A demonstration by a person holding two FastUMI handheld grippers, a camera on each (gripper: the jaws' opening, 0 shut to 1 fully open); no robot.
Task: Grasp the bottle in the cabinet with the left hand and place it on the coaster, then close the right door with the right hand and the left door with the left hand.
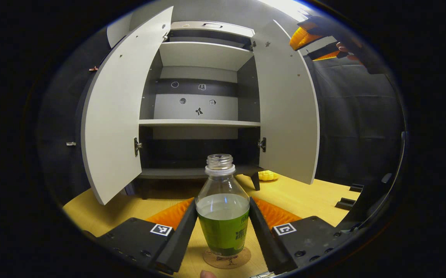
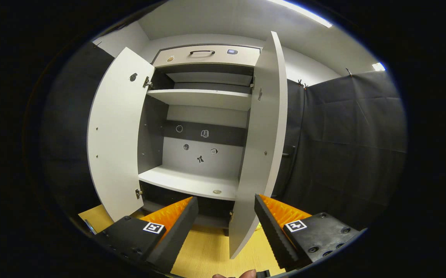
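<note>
Booth: black cloth walls stand around a yellow wooden surface (image 1: 308, 193) that carries the cabinet (image 1: 203, 104), with both of its doors swung open.
Bottle: the uncapped bottle (image 1: 223, 210), partly filled and wrapped in a green label, stands upright on the round cork coaster (image 1: 227, 259), out of the cabinet and in front of it.
Left claw: the left claw (image 1: 223, 227) has a finger along each side of the bottle at label height; both look to be touching it, so I read it as holding the bottle.
Step in hand: setting the bottle down looks all but done, and the release is what remains, in my judgement.
How to release: part the fingers evenly so neither one drags the label, then draw straight back along the surface; the open neck means any tilt could spill.
Check: the base appears centred on the coaster, though part of the rim is hidden behind the fingers.
Right claw: the right claw (image 2: 227, 227) is spread wide and holds nothing, raised in front of the open cabinet with the edge of the right door (image 2: 261, 146) between its fingers but farther off.
Right door advice: push on the door's outer face near the free edge, and start only once the bottle stands free.
Left door: the left door (image 1: 115, 119) stands wide open and comes last.
</note>
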